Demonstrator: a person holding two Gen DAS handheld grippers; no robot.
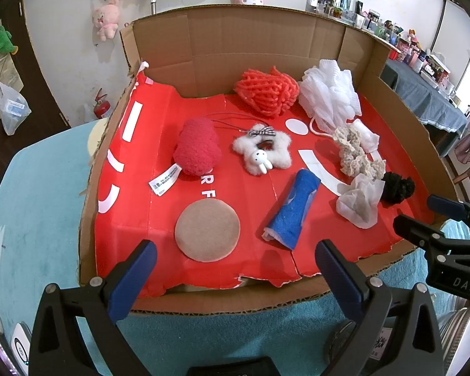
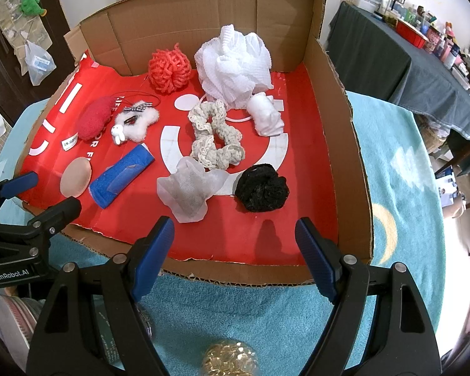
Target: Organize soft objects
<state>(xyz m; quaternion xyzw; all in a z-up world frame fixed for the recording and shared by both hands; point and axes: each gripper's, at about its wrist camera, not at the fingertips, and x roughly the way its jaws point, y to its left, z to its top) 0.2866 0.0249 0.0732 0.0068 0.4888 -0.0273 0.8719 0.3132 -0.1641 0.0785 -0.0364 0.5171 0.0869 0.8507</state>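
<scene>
- Left gripper [image 1: 235,263] jaws wide, holding nothing, at the near edge of the cardboard box [image 1: 250,37]; tan round pad [image 1: 207,230] just ahead between its fingers.
- Right gripper [image 2: 235,238] also wide and empty, at the same near edge; white mesh pouch [image 2: 188,188] and black scrunchie [image 2: 261,188] just ahead.
- Only the right wrist view shows the gold beads [image 2: 230,358] below the gripper.
- Box holds, farther out: blue roll [image 1: 291,208], red plush [image 1: 197,147], star plush [image 1: 261,148], lace scrunchie [image 2: 214,134], orange net ball [image 2: 169,67], white loofah [image 2: 235,65].
</scene>
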